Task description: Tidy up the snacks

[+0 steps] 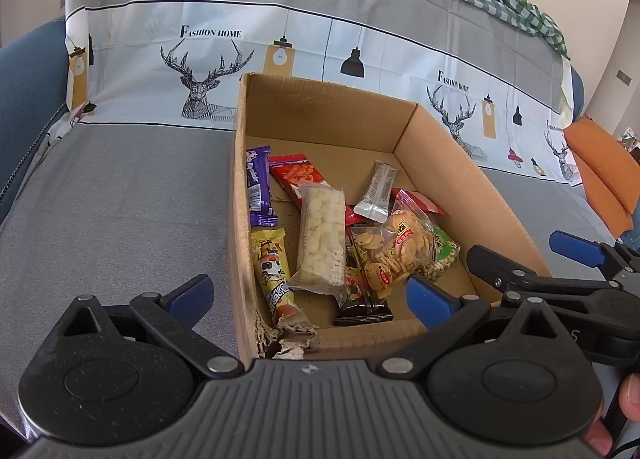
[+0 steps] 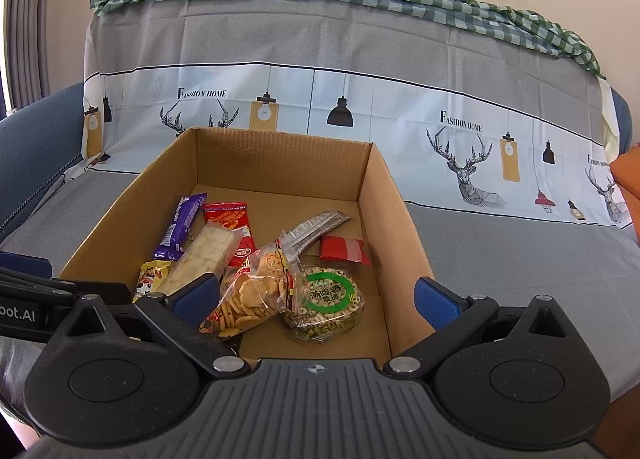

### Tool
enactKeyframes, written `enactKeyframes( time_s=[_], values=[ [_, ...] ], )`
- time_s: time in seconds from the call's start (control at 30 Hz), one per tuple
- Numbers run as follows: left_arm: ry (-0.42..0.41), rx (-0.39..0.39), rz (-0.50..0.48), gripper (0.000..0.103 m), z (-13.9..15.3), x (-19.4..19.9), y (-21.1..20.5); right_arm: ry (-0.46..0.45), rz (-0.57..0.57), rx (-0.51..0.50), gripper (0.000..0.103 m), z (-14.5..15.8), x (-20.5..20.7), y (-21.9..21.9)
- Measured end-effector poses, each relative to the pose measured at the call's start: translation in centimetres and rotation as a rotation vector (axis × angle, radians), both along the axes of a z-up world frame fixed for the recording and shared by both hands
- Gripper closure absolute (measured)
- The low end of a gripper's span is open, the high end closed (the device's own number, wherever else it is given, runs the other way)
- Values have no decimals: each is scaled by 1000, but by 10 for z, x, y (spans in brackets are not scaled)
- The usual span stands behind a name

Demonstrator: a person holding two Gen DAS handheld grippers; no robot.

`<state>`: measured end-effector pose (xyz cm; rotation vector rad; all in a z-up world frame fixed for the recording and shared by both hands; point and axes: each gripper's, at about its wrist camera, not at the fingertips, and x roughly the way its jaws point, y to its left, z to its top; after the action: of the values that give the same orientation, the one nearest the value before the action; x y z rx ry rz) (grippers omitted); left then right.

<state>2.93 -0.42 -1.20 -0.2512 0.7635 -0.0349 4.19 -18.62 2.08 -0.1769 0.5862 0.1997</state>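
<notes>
Both my grippers hover over the near edge of the cardboard box (image 2: pixel 400 227), which sits on a sofa cover (image 1: pixel 112 195). Left gripper (image 1: pixel 310 297) is spread wide, nothing between the fingers; right gripper (image 2: pixel 318 295) likewise wide and empty. The snacks are all inside the box: purple bar (image 1: pixel 258 187), red packet (image 1: pixel 296 175), clear rice-cracker pack (image 1: pixel 322 239), yellow wrapper (image 1: pixel 272 271), biscuit bag (image 2: pixel 250 295), round green-label pack (image 2: pixel 326 301), silver stick (image 2: pixel 318 225) and small red sachet (image 2: pixel 344 249).

Risks, as I judge them: the packs overlap, so closing on one could drag its neighbour. The biscuit bag is crinkly and brittle inside; a hard squeeze may crush it. The near-left box corner (image 1: pixel 280 335) looks torn, so a bump could tip or shove the box. The grippers sit close together and could collide.
</notes>
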Motion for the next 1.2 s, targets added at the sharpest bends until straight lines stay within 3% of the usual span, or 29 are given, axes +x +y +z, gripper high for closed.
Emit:
enactKeyframes(
  time_s=[1.2],
  values=[
    [1,-5,-4,1,-1,-1,-3,5,-2,-3,1,-1,0,1]
  ],
)
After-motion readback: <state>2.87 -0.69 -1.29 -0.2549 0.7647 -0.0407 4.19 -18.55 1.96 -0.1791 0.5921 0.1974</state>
